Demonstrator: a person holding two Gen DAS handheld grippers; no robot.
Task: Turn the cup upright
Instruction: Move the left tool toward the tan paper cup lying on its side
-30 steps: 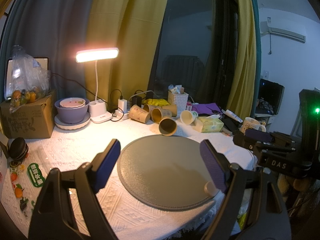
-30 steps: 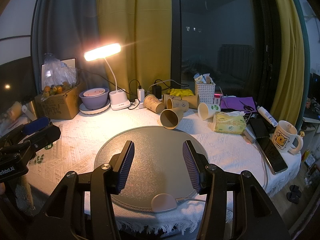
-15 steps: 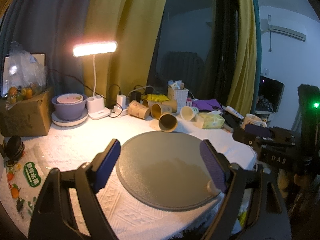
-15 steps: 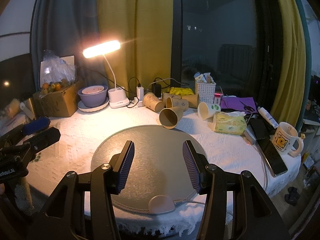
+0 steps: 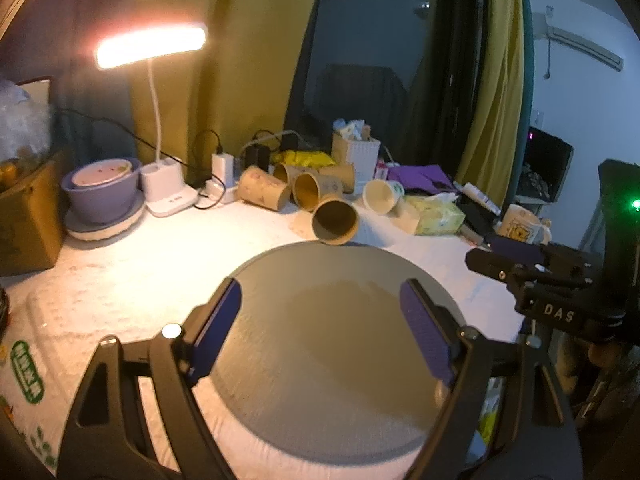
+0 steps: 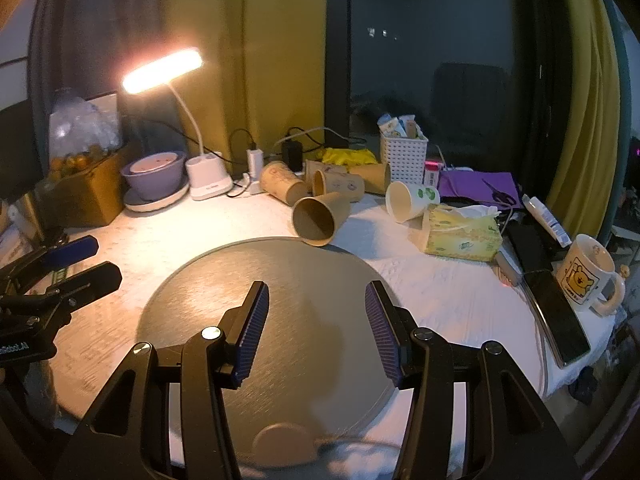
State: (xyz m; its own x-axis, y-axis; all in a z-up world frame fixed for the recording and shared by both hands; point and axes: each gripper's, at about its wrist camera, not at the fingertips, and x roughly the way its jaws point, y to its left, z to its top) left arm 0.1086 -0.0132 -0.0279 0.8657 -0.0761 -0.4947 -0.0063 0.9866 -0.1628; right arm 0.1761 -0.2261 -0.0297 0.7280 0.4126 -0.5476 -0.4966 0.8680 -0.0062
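Observation:
A brown paper cup (image 5: pixel 335 220) lies on its side at the far edge of the round grey mat (image 5: pixel 344 344), mouth toward me; it also shows in the right wrist view (image 6: pixel 318 218). Several more brown cups (image 6: pixel 282 182) and a white cup (image 6: pixel 411 200) lie on their sides behind it. My left gripper (image 5: pixel 322 328) is open and empty above the mat, short of the cup. My right gripper (image 6: pixel 316 328) is open and empty above the mat (image 6: pixel 224 292).
A lit desk lamp (image 6: pixel 200 128) and a purple bowl (image 6: pixel 156 174) stand at the back left. A tissue pack (image 6: pixel 464 234), phone (image 6: pixel 558 314) and mug (image 6: pixel 586 276) lie at the right. A cardboard box (image 5: pixel 24 216) is far left.
Both grippers have moved forward toward the cups and a little lower over the mat. Their jaws stay open. No cup has moved.

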